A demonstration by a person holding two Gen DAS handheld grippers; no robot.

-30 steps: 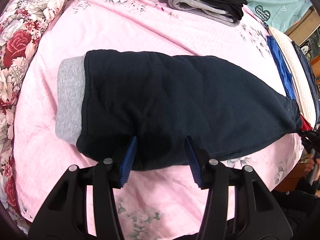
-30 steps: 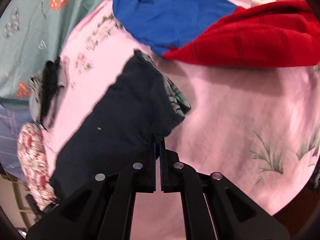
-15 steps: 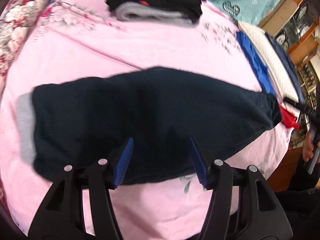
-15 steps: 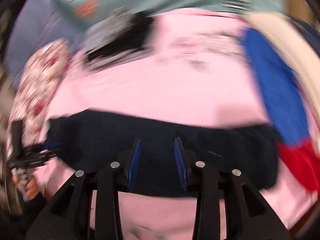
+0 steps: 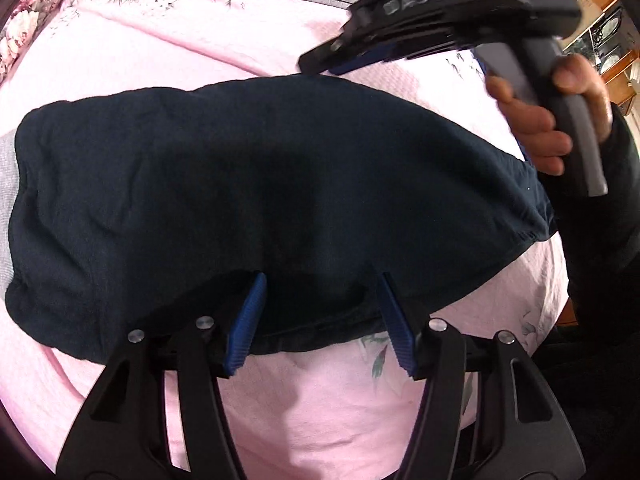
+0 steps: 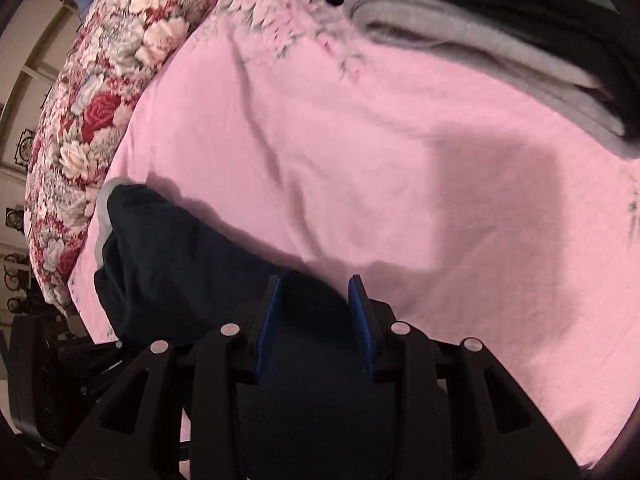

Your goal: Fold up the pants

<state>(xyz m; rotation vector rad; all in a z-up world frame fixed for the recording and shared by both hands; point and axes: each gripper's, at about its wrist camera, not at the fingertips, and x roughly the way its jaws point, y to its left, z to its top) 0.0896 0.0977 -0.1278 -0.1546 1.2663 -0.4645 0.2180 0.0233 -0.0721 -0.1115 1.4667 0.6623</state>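
Pants, dark navy and already doubled lengthwise, lie flat across the pink bedsheet, framed by the left gripper with pads spread over the near edge and gripping nothing. The right gripper, likewise spread, hovers at the far edge. A clean next fold would call for both tools to pinch one matching end and carry it evenly over. Beyond lie a folded clothes stack and a floral quilt, both clear of the fold path.
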